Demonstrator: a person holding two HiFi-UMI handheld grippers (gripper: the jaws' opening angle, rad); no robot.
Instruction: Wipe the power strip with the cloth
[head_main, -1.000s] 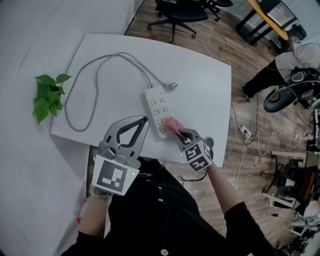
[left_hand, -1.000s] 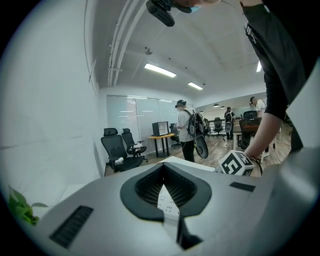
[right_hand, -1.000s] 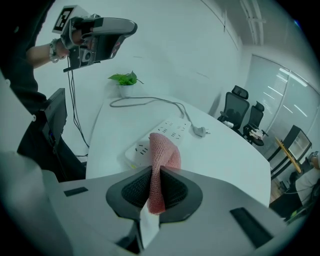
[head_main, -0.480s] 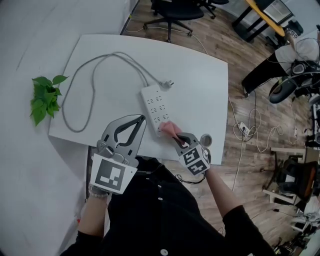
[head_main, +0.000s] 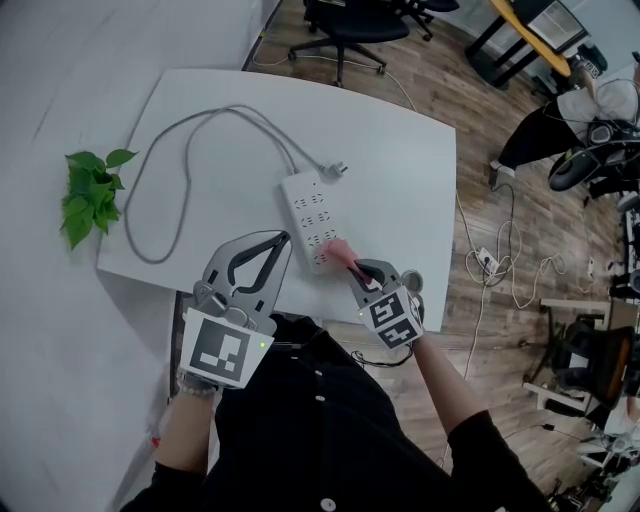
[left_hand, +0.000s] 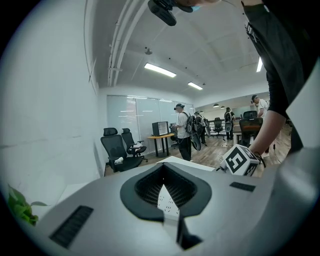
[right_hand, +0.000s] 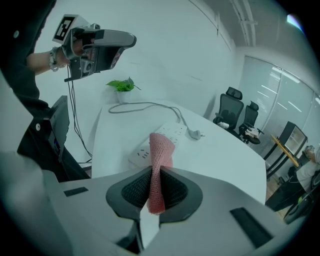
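Table (head_main: 400, 185) bare right of power strip (head_main: 312, 215); cord (head_main: 228, 108) loops left.

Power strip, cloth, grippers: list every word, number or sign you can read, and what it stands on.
None readable.
Power strip: sockets only, no legible label.
Left gripper, right gripper: black-and-white square marker patterns, no letters or numbers.
Cloth: plain pink.
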